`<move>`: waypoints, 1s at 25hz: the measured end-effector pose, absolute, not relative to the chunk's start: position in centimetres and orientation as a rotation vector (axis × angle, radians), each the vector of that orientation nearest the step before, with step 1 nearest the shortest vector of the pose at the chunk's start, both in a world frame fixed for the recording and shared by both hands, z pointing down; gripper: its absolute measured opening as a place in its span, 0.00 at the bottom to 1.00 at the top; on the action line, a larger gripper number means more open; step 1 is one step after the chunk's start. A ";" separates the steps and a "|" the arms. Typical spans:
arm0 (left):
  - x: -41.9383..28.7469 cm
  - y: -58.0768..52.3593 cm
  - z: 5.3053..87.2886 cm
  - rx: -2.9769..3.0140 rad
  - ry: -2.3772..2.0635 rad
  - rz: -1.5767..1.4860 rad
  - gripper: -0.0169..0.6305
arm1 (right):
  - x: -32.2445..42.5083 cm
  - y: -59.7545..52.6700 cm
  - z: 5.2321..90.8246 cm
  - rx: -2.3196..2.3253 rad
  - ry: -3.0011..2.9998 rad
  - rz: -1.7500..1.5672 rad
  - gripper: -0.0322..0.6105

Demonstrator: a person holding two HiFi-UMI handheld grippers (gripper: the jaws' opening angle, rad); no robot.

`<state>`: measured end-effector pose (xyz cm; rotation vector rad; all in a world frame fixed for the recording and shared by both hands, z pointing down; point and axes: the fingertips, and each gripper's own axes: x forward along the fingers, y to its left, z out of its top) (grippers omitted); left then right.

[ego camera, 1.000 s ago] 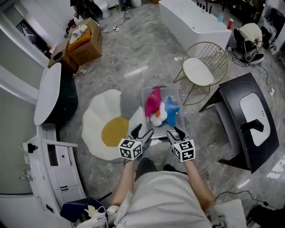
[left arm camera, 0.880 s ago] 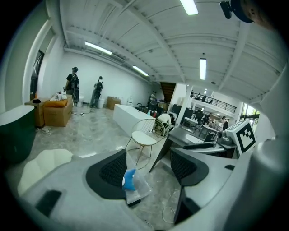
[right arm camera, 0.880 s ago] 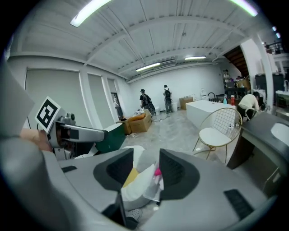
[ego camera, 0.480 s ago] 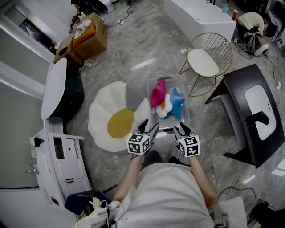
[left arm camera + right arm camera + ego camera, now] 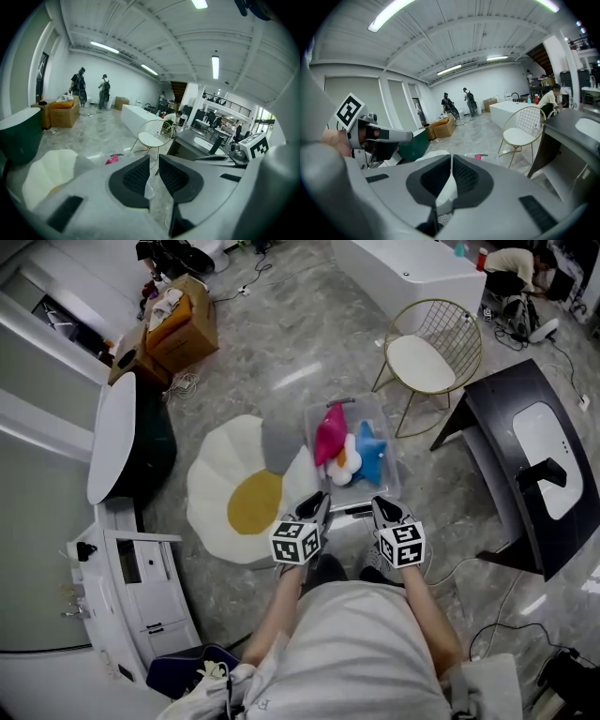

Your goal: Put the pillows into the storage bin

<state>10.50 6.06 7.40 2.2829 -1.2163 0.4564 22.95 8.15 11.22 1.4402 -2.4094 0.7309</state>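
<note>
The storage bin [image 5: 366, 409] is seen on the marble floor straight ahead of the person, its top open. Inside it a pink pillow [image 5: 328, 434], a blue pillow [image 5: 368, 451] and a small white and orange pillow [image 5: 342, 465] are packed side by side, filling most of it. A large fried-egg cushion [image 5: 225, 502] is spread on the floor just left of the bin, and a grey cushion [image 5: 279, 440] is laid over its far right edge, against the bin's left wall. The left gripper [image 5: 317, 506] and the right gripper [image 5: 384, 510] are held side by side in front of the person's body, angled in toward each other and pointed down at the bin's near end. Both pairs of jaws have just been closing. The left pads are left a narrow slit apart with nothing gripped. The right pads are brought together, empty. A gold wire chair [image 5: 427, 357] is placed just beyond the bin's far right corner. A black table [image 5: 487, 427] is set near its right side. A cardboard box [image 5: 183, 329] and a dark green tub [image 5: 155, 442] are found well off to the left.
</note>
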 end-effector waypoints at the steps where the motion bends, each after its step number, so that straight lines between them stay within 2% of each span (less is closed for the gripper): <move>1: 10.6 6.1 7.5 2.283 -1.215 0.462 0.12 | 23.2 8.2 11.2 1.450 -2.411 0.740 0.06; 5: 10.7 6.2 7.4 2.285 -1.215 0.438 0.04 | 23.8 8.5 11.3 1.470 -2.403 0.762 0.05; 25: 10.9 7.6 8.6 2.249 -1.172 0.415 0.04 | 23.9 10.0 11.8 1.441 -2.402 0.768 0.05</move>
